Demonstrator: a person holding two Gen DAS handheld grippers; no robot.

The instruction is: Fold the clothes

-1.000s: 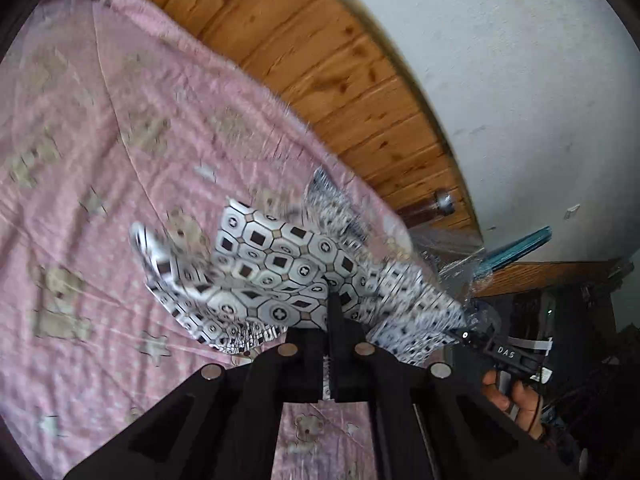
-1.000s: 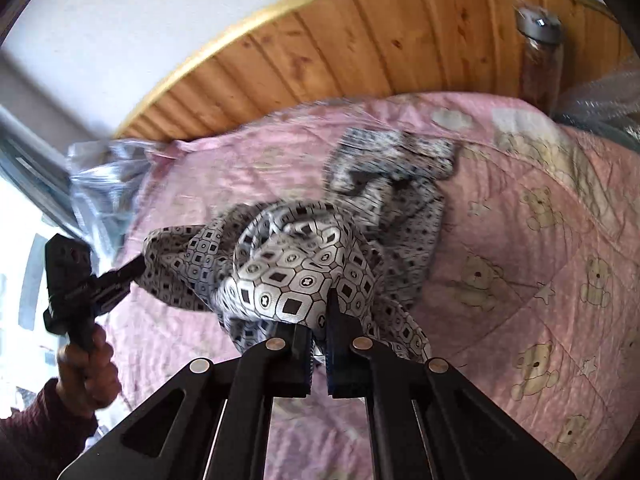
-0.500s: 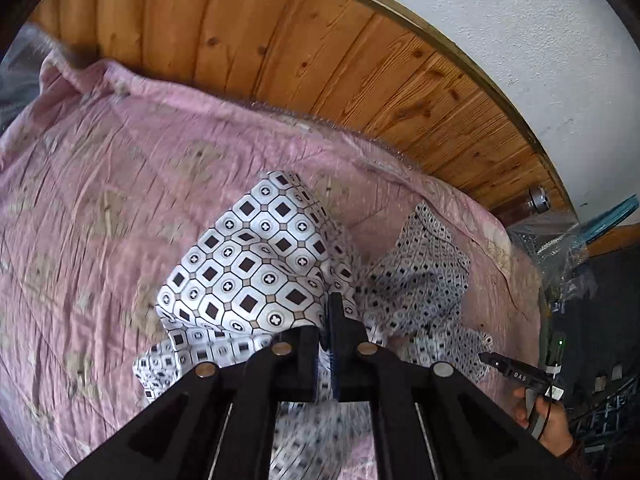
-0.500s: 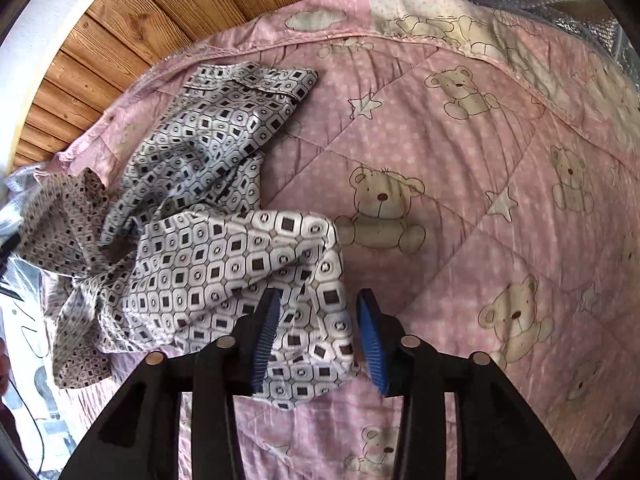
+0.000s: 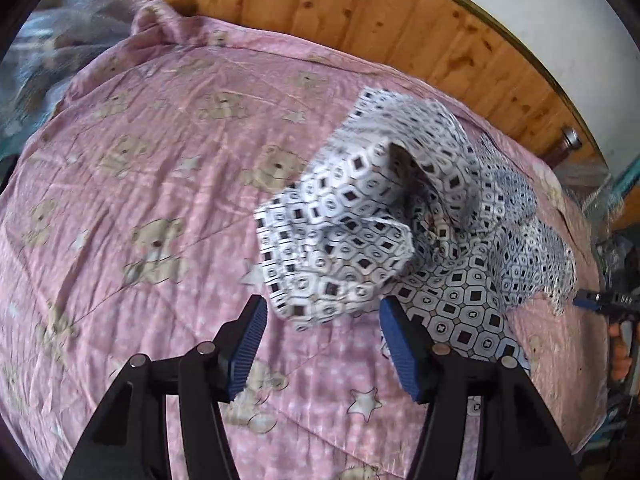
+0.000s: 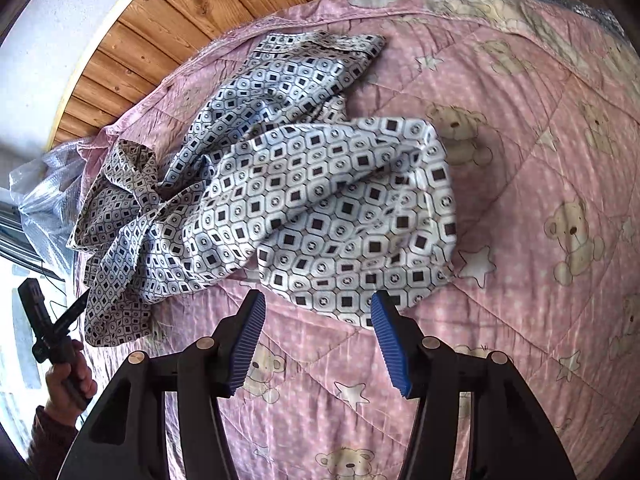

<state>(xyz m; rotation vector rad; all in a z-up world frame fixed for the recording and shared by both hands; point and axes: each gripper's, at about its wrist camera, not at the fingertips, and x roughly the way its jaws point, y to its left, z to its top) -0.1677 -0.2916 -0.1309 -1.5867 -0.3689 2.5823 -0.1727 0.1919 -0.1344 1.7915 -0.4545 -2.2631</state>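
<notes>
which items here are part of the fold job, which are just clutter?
Job:
- patterned garment, crumpled on the quilt
- left hand-held gripper, open, empty
- right hand-held gripper, open, empty
- pink teddy-bear quilt, the folding surface

Clutter:
- clear plastic wrap at the bed edge
- wooden headboard
- jar with metal lid by the headboard
</notes>
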